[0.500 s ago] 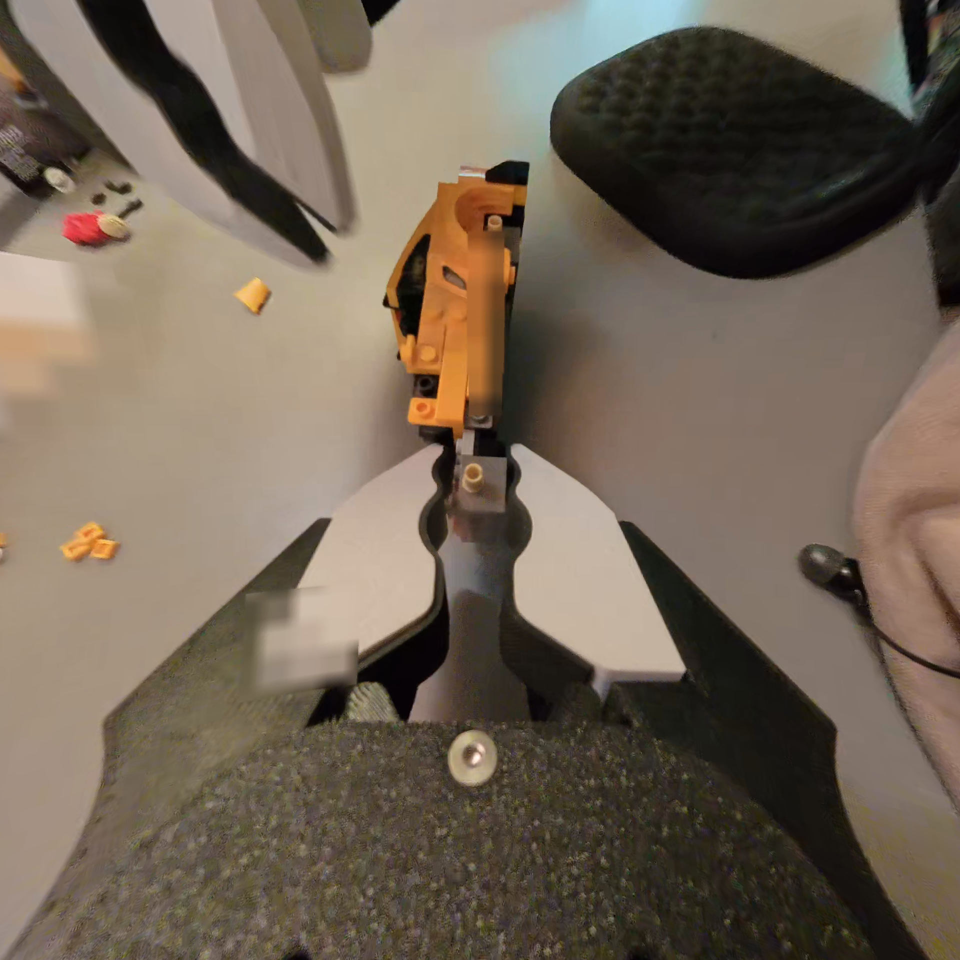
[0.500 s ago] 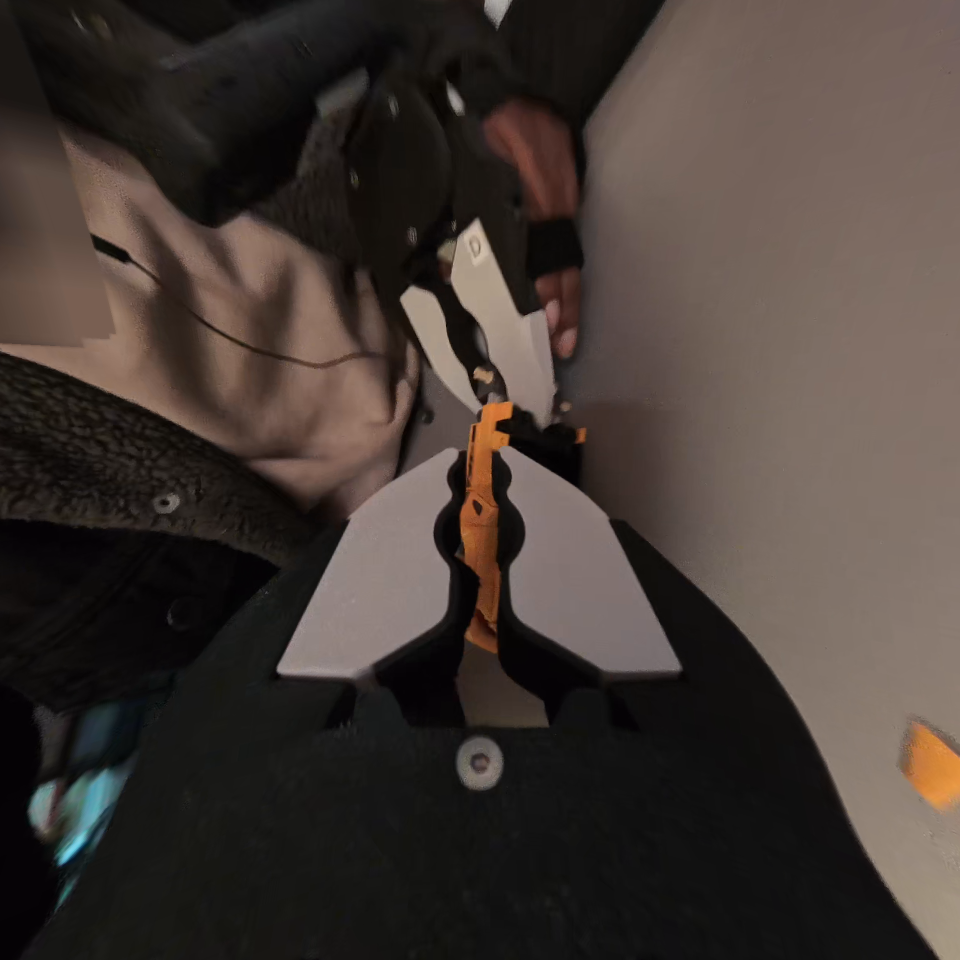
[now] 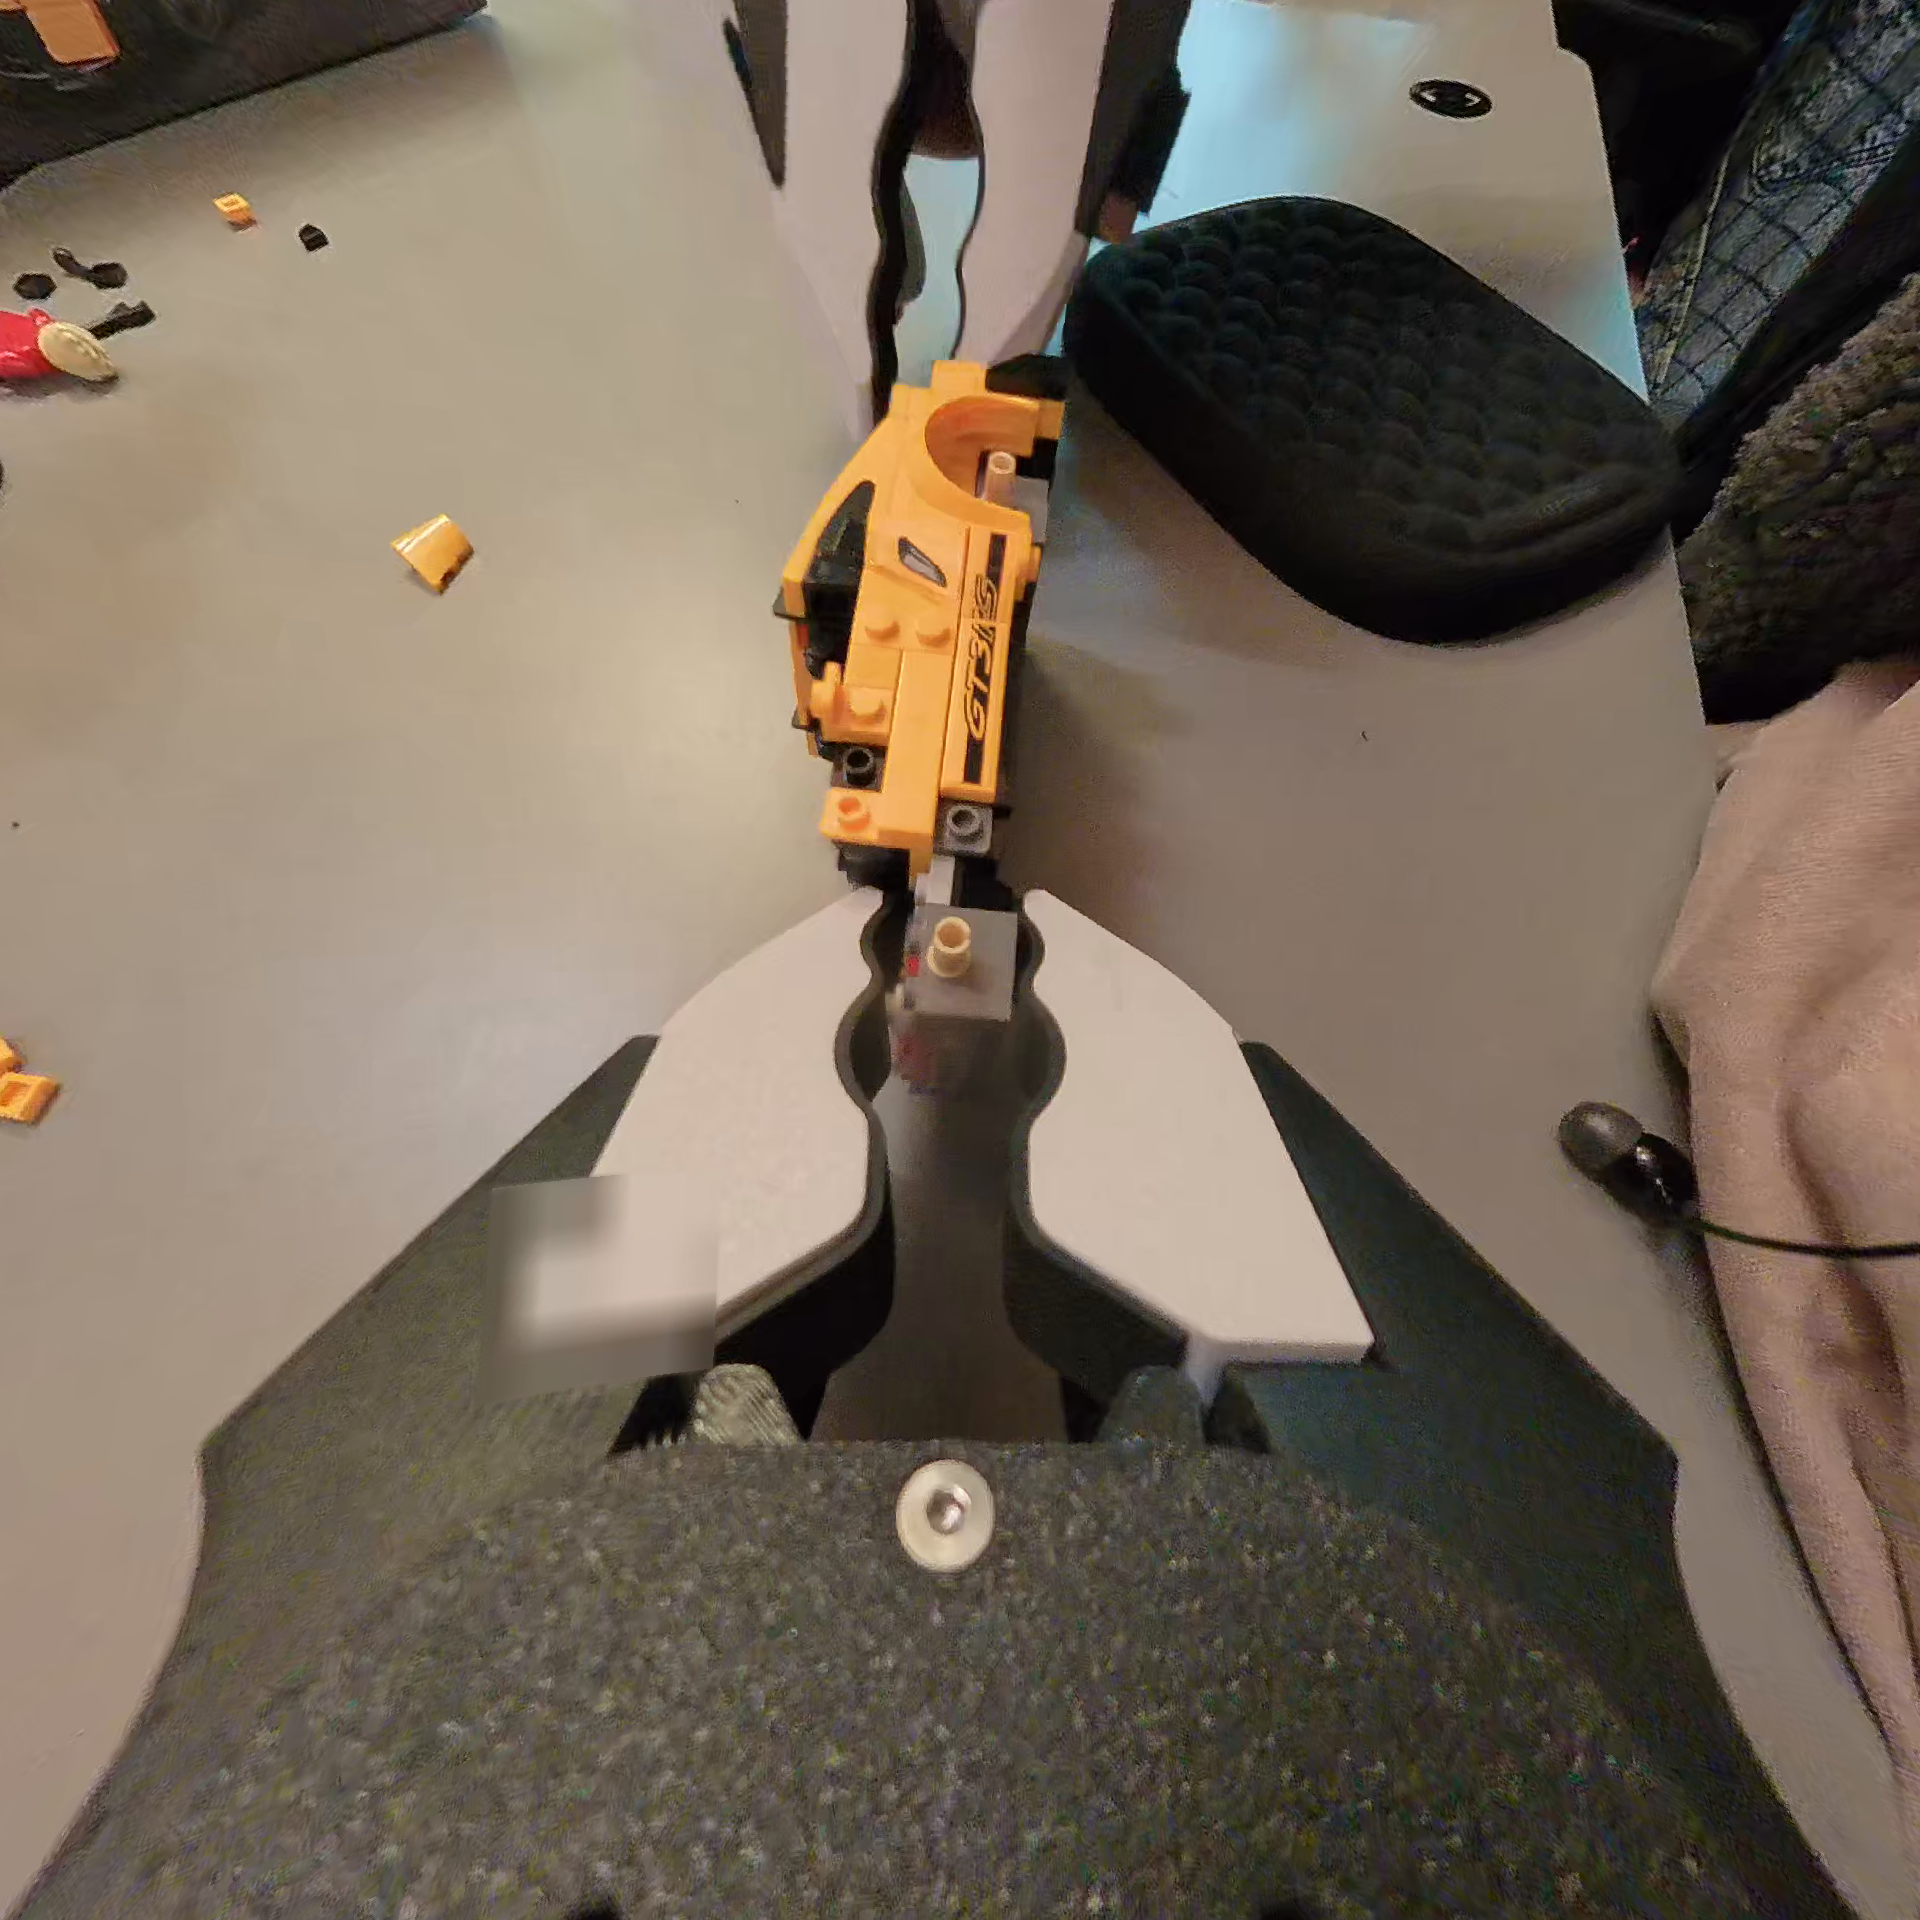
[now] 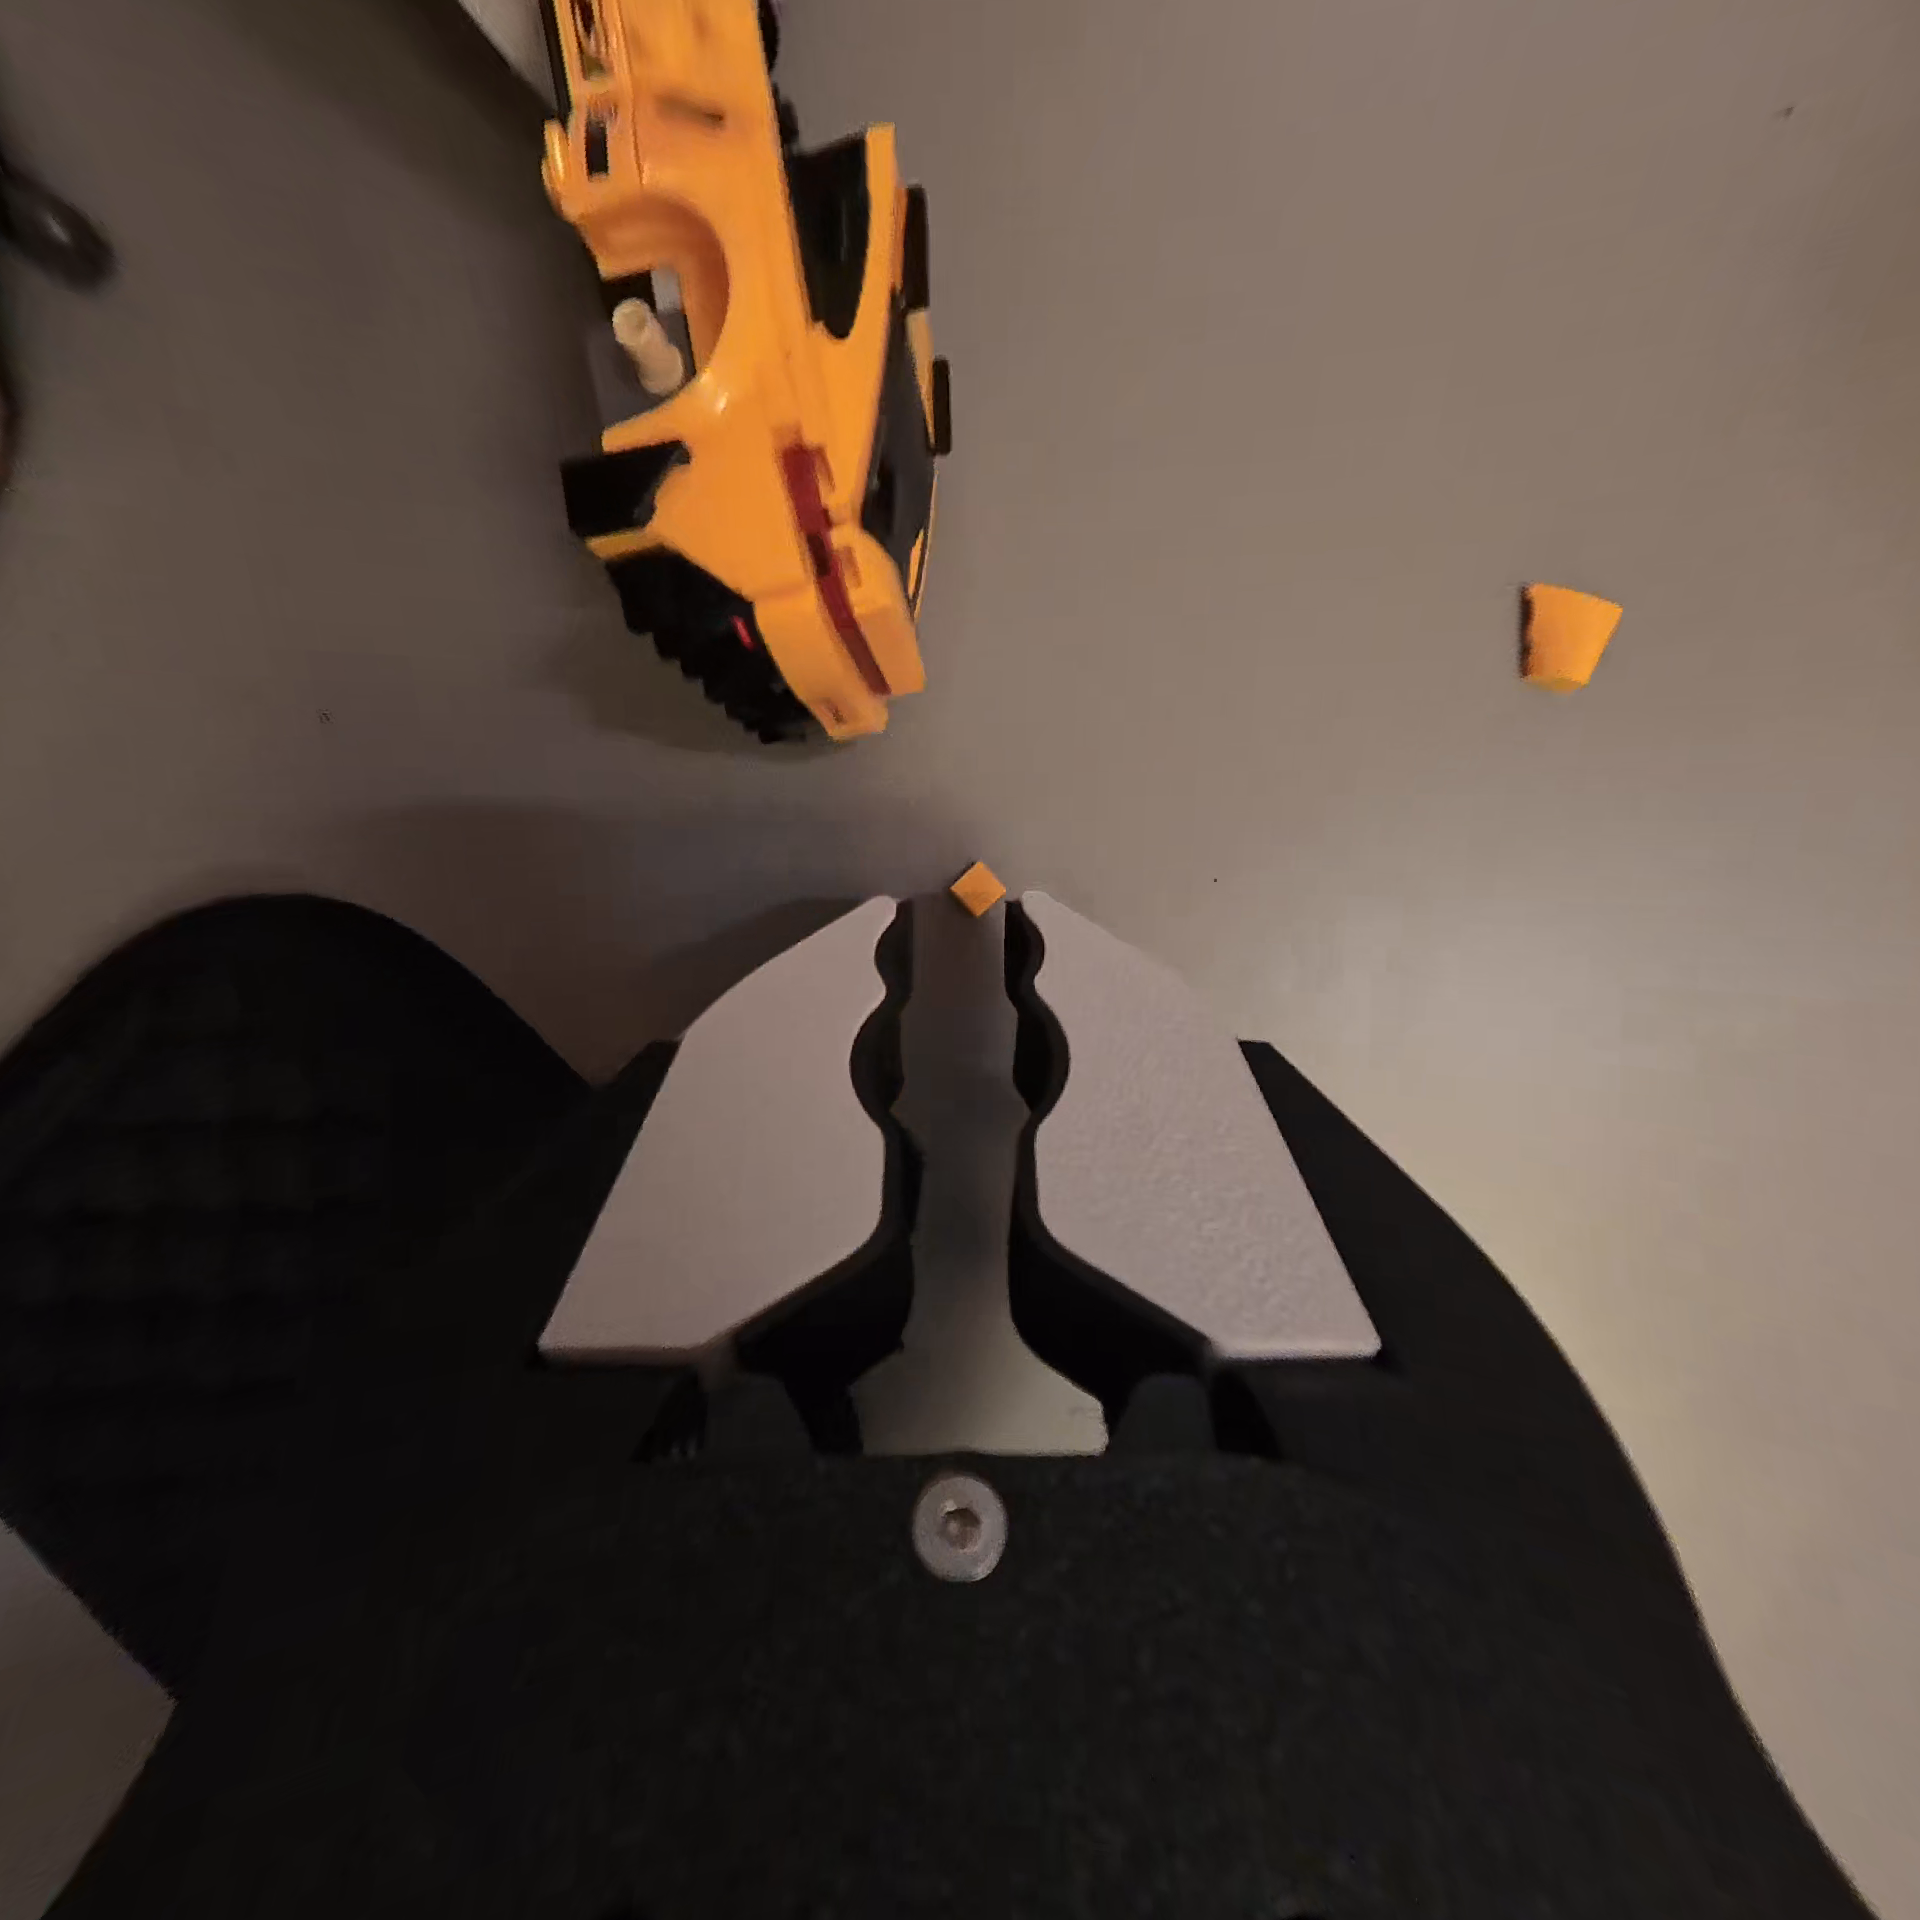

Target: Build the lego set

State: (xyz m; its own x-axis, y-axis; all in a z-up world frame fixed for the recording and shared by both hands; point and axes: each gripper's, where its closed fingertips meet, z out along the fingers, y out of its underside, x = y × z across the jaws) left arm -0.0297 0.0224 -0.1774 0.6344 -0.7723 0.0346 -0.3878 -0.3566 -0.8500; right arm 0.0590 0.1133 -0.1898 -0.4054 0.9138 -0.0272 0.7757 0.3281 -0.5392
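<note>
An orange and black toy brick car (image 3: 914, 623) lies out ahead of my left gripper (image 3: 951, 935) over the grey table (image 3: 520, 831). My left gripper is shut on the car's near end, a grey block with a tan pin (image 3: 961, 977). My right gripper (image 4: 956, 914) is open and holds nothing. A small orange tile (image 4: 978, 890) sits just ahead of its fingertips, and neither pad presses on it. The car (image 4: 769, 416) shows above and left of it. In the left wrist view the right gripper (image 3: 930, 332) hangs just beyond the car's far end.
A black padded wrist rest (image 3: 1351, 416) lies right of the car. Loose orange pieces (image 3: 434, 551) (image 4: 1567, 636), a red piece (image 3: 31, 348) and small black bits (image 3: 94, 275) are scattered to the left. A person's clothing (image 3: 1818, 1143) and a small clip microphone (image 3: 1621, 1153) are on the right.
My right gripper was shut on an orange part of the car; it has opened, let go and drawn back from the car. My left gripper keeps its hold on the car's end.
</note>
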